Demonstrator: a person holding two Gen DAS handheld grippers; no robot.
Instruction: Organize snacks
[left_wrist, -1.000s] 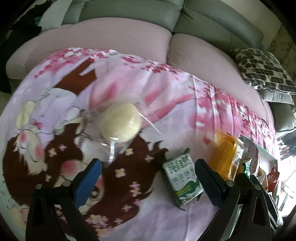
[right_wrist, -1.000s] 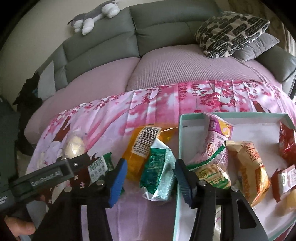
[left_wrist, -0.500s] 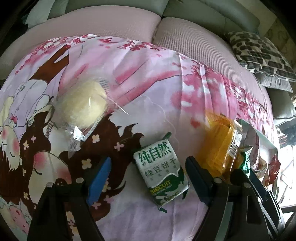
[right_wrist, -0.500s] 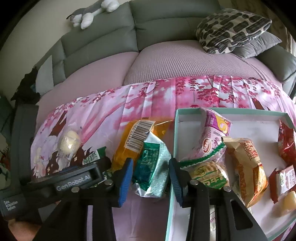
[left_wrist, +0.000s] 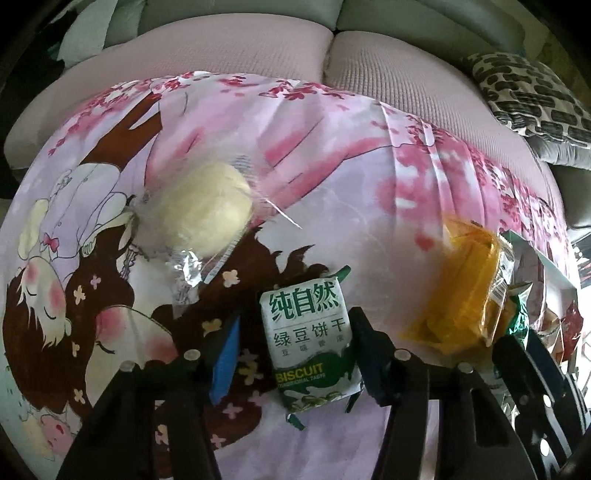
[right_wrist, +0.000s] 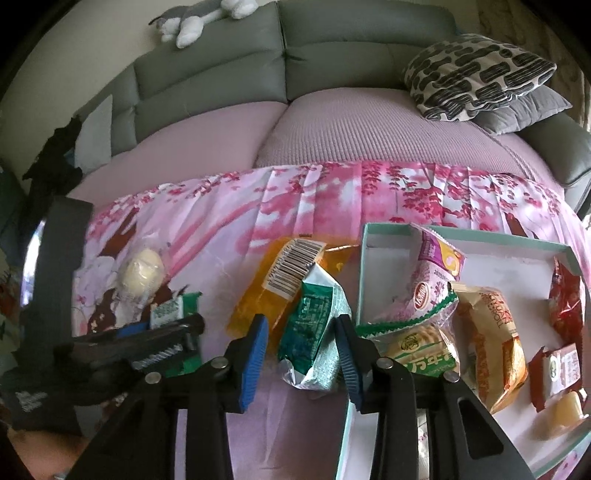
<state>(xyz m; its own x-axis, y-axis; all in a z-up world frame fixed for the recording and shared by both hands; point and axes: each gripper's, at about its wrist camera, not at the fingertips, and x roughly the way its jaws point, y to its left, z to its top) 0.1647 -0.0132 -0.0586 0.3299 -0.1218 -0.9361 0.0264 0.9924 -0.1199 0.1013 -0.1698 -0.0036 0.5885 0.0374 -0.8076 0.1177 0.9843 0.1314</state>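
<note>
A green-and-white biscuit pack (left_wrist: 309, 341) lies on the pink printed cloth (left_wrist: 332, 192) between the jaws of my left gripper (left_wrist: 291, 350), which is open around it with gaps on both sides. A clear-wrapped pale bun (left_wrist: 199, 214) lies up to the left. My right gripper (right_wrist: 301, 354) is open around a green-and-silver packet (right_wrist: 314, 332) that lies partly on an orange packet (right_wrist: 273, 295). The pale green box (right_wrist: 364, 280) to the right holds several snacks. The left gripper (right_wrist: 162, 334) shows in the right wrist view at the biscuit pack (right_wrist: 168, 308).
A grey sofa with pink seat cushions (right_wrist: 332, 129) lies behind the cloth. A patterned pillow (right_wrist: 476, 74) sits at the back right, a plush toy (right_wrist: 195, 18) on the sofa back. The orange packet (left_wrist: 461, 291) lies right of the left gripper.
My left gripper moved right and forward, from the bun to straddling the biscuit pack, its jaws narrowing. My right gripper's jaws narrowed around the green-and-silver packet.
</note>
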